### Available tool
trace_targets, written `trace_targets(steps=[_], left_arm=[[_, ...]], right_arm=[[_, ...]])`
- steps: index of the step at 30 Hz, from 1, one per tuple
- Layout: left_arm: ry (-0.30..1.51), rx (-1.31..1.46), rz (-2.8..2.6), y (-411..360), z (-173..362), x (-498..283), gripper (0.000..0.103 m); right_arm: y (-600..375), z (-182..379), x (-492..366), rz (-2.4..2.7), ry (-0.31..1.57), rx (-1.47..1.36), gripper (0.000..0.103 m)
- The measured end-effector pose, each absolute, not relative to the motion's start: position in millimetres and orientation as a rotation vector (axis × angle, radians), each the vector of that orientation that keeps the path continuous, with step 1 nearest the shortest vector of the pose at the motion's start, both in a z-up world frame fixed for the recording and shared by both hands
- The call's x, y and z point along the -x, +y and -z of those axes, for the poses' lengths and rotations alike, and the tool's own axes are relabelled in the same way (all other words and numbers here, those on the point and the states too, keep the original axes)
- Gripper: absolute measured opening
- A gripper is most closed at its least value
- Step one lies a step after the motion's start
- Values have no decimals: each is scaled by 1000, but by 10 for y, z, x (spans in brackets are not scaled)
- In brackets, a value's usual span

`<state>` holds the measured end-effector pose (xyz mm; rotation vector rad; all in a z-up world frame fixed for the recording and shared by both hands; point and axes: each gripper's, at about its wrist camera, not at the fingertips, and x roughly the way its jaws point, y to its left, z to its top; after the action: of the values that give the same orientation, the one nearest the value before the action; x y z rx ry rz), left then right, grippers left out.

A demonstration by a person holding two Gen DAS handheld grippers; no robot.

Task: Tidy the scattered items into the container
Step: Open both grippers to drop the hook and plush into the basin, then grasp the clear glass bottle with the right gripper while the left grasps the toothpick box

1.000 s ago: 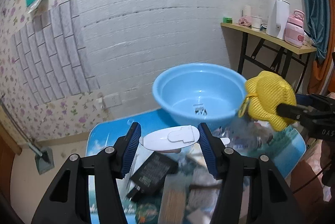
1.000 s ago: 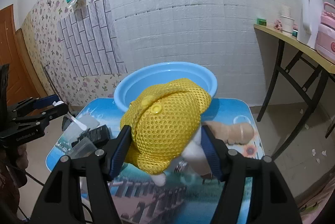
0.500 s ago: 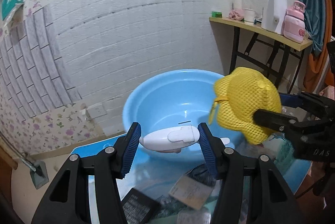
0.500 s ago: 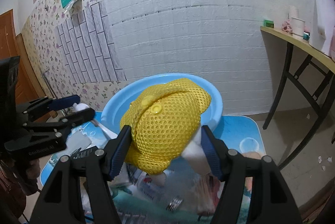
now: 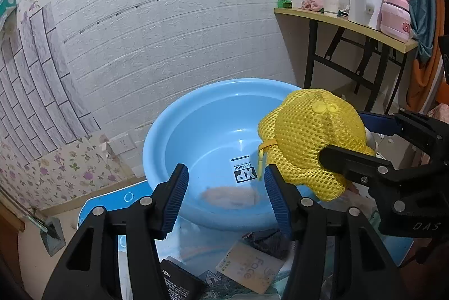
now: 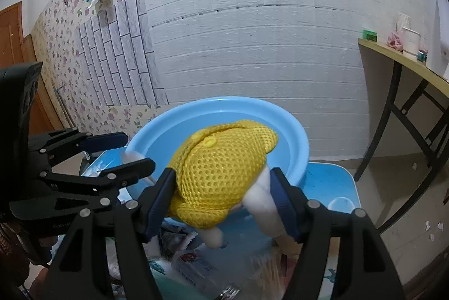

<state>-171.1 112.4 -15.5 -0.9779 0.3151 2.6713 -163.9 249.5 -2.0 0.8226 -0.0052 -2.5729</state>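
Observation:
A light blue basin (image 5: 196,129) stands at the back of the small blue table; it also shows in the right wrist view (image 6: 283,129). My left gripper (image 5: 224,189) hangs open and empty over the basin's near rim. A pale blurred item (image 5: 228,195) lies on the basin floor below it. My right gripper (image 6: 221,196) is shut on a yellow mesh bag (image 6: 221,168) with white things inside, held at the basin's near right rim. The bag also shows in the left wrist view (image 5: 306,143).
Loose items lie on the table (image 5: 92,207) in front of the basin: a black box (image 5: 179,283), a tan card (image 5: 249,269), a clear packet (image 6: 193,269). A side table (image 5: 345,22) with a kettle and cups stands at the right by the white brick wall.
My left gripper carried the white item over the basin and let it go; its jaws now hold nothing. My right gripper brought the yellow bag closer to the basin rim.

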Motion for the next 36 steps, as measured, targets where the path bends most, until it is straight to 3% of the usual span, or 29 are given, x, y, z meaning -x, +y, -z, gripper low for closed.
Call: trace_targets(steps=[6,9,11,13,17,36], left_arm=[[301,978,-2677,1074,120,1657,62],[270,970,-2693,975,63,1557,77],[260,959,-2715,894,24,1471,92],[244,949,-2746,790,-4,1353,98],[216,968,-2784,591,-4,1119,103],[93,1166,-2813,1,567,58,103]], right_arm=[[2546,-4,1621,2543,-55,-819,74],[2612,-64,1583,2537,-115,-799,74],[2650,-120,1533,2544,-124,-778,74],[2690,-179,1466,2565,-117,-761,74],[2793,-219,1301,2588,-130,-771,74],[2985,303,484,2571,-136,-1026,74]])
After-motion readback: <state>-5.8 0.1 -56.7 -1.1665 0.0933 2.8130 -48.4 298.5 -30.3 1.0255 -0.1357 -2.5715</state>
